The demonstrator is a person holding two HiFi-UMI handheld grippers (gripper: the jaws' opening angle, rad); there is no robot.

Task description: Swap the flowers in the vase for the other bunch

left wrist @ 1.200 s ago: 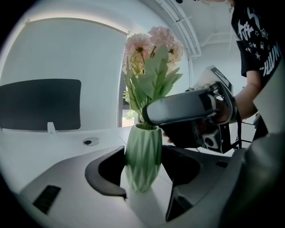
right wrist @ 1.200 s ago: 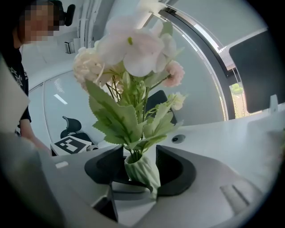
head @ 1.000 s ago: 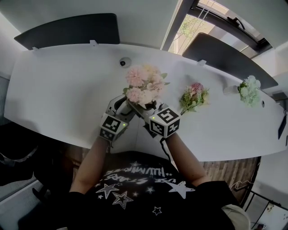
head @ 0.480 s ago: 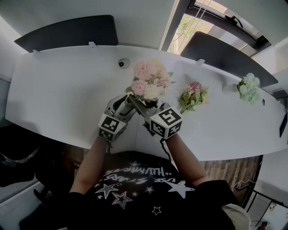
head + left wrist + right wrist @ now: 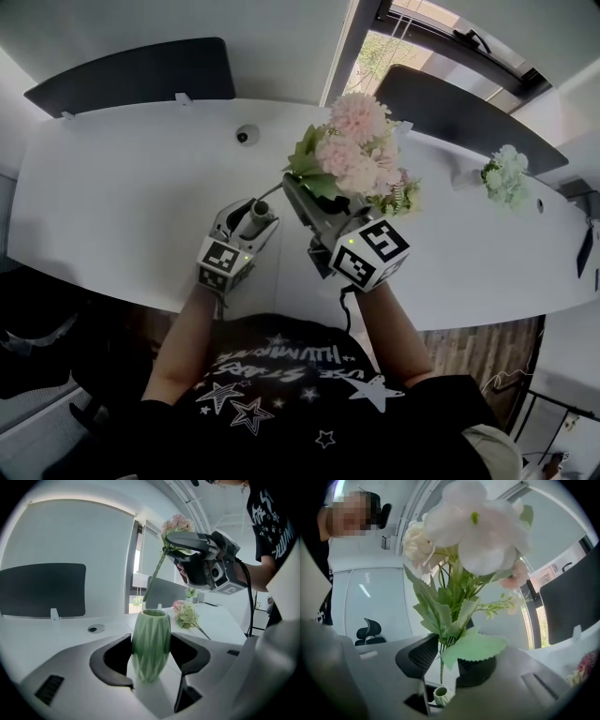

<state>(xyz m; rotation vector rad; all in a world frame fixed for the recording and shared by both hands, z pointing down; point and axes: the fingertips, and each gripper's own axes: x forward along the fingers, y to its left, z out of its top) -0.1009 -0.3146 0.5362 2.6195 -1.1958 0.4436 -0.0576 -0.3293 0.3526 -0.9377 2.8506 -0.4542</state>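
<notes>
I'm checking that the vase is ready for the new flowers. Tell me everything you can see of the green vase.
The green vase is pale green with a faceted, ribbed body narrowing toward its foot, glossy like glazed ceramic. It stands upright on the white table, between the jaws of the left claw, whose pads press on its sides. Its round mouth looks empty. The stem of the pink bunch ends just above it.
</notes>
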